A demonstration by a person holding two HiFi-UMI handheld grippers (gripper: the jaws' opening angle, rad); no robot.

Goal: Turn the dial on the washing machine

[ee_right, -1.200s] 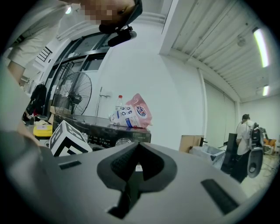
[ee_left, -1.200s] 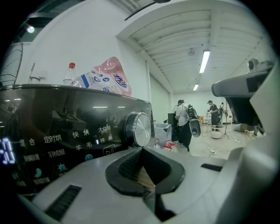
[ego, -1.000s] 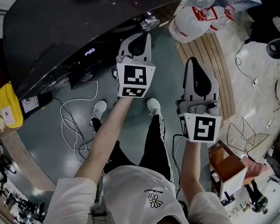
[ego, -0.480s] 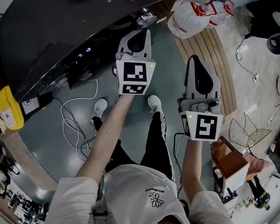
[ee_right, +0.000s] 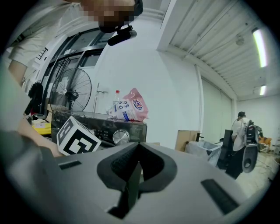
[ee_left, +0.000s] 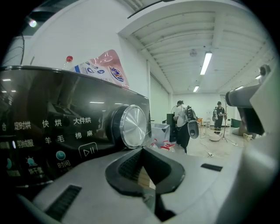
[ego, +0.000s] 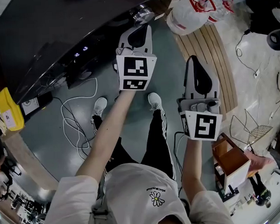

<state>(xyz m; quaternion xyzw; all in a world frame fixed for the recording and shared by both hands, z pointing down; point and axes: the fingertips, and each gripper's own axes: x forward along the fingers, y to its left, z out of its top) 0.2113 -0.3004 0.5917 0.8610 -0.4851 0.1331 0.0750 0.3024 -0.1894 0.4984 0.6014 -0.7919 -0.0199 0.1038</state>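
The black washing machine (ego: 50, 34) fills the upper left of the head view, with its silver dial (ego: 142, 14) at the right end of the front panel. My left gripper (ego: 138, 32) is shut and empty, its tips just short of the dial. In the left gripper view the dial (ee_left: 129, 126) stands close ahead, up and left of the closed jaws, apart from them. My right gripper (ego: 195, 66) hangs lower and to the right, shut and empty. In the right gripper view the dial (ee_right: 120, 137) is small and far off.
A pink detergent pouch (ee_left: 103, 70) lies on top of the machine. Plastic bags of bottles (ego: 191, 15) and a slatted wooden bench (ego: 211, 61) are to the right. White cables (ego: 76, 125) trail on the floor, near a wooden box (ego: 233, 163). People (ee_left: 181, 124) stand far off.
My left gripper has moved forward, closer to the dial. The right gripper has barely shifted.
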